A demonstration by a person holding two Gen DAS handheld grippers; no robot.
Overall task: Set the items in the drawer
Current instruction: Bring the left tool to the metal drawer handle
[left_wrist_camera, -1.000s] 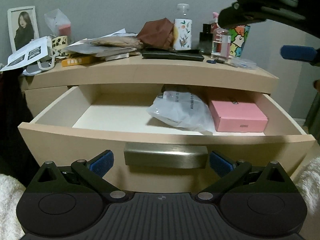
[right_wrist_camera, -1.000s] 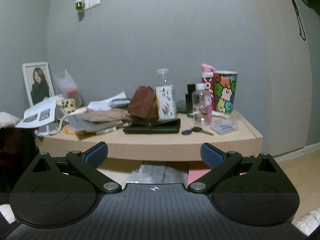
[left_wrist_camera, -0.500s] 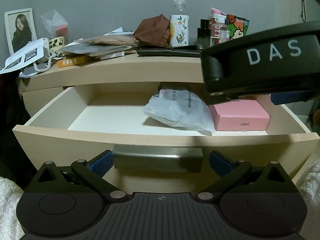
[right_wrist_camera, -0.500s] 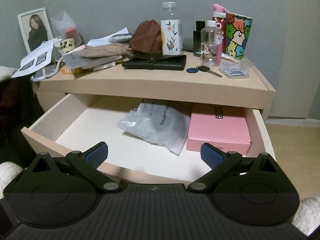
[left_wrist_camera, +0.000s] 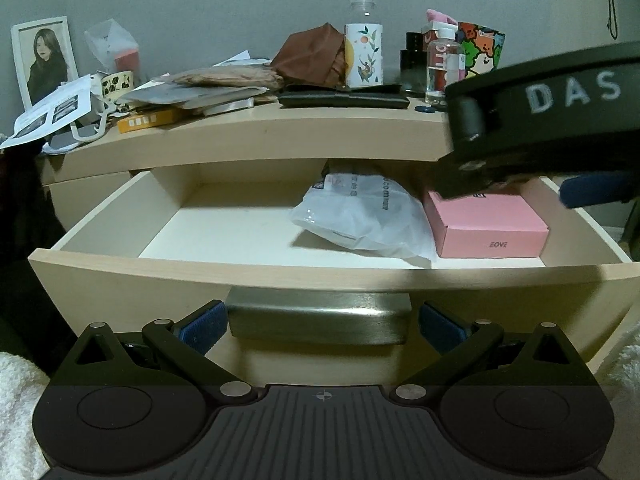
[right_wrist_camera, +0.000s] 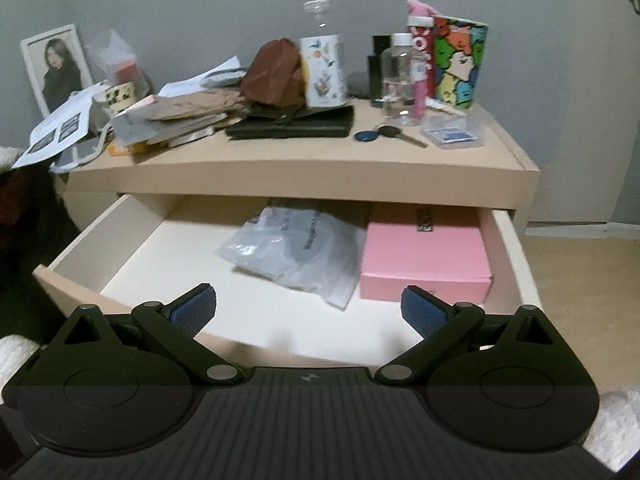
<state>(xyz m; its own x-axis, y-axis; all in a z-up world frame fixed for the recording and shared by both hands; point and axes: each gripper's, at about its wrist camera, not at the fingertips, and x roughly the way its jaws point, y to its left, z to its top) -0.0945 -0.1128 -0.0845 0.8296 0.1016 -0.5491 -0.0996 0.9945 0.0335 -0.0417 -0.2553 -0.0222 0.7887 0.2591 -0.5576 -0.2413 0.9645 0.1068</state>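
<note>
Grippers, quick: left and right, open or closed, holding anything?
Left gripper: open, jaws either side of the drawer handle, not clamped.
Right gripper: open, empty, above the drawer.

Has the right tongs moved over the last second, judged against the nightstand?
Yes. The right tongs came down and forward: the right wrist view earlier showed wall and nightstand top; now it looks into the open drawer.

"DAS": right gripper [left_wrist_camera: 544, 120] body | "EOVE": pink box [left_wrist_camera: 486, 220] front

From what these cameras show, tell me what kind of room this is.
Probably a bedroom: a cluttered wooden nightstand with its drawer open, a framed portrait against the grey wall, and perfume-like bottles on top.
</note>
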